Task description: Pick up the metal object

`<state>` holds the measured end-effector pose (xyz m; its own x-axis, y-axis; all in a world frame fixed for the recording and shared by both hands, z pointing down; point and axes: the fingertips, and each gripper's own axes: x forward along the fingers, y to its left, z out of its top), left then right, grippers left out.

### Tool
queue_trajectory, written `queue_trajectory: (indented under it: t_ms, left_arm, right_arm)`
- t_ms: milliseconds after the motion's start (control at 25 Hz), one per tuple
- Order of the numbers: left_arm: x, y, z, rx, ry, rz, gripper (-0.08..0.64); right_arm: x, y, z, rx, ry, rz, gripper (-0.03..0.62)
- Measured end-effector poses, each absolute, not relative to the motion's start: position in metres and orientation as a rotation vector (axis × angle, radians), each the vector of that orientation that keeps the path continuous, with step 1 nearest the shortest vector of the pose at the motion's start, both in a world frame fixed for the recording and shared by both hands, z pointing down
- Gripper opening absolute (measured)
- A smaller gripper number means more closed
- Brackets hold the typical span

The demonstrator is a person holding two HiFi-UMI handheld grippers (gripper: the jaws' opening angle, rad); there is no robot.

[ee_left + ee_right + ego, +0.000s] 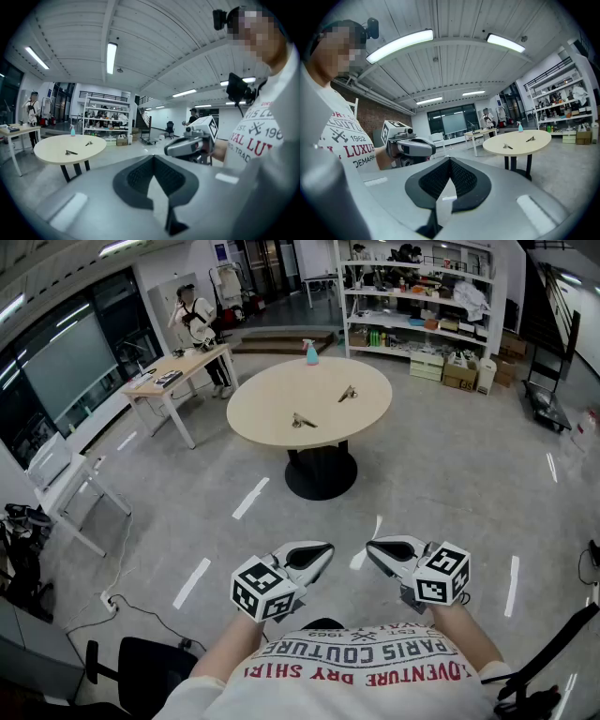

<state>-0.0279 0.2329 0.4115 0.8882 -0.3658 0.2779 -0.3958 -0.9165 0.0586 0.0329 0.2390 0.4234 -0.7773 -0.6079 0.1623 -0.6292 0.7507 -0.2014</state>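
Two small metal objects lie on the round beige table [272, 413] across the room: one [303, 420] toward its near side, the other [348, 394] farther right. They also show as a metal object [71, 152] in the left gripper view and a metal object [506, 146] in the right gripper view. My left gripper [325, 550] and right gripper [373, 550] hover close to my chest, well short of the table, tips facing each other. Both are shut and hold nothing. The left gripper [153, 158] and right gripper [450, 161] each show their pads meeting.
A blue spray bottle [311, 353] stands at the table's far edge. A wooden desk [178, 371] with a person [197, 320] beside it is at the left. Shelving [422, 306] lines the back. A white chair [56, 484] and a black chair [141, 671] are nearby.
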Motion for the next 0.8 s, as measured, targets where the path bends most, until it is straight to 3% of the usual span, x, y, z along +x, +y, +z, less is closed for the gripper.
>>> queue_trajectory:
  t_ms: [440, 800]
  left_arm:
    - [-0.041, 0.109, 0.439, 2.897, -0.612, 0.367, 0.002]
    - [-0.059, -0.121, 0.438, 2.863, -0.649, 0.367, 0.003]
  right_arm:
    - [0.025, 0.119, 0.452, 1.013, -2.832, 0.422, 0.000]
    - [0.017, -0.108, 0.450, 1.021, -2.807, 0.480, 0.000]
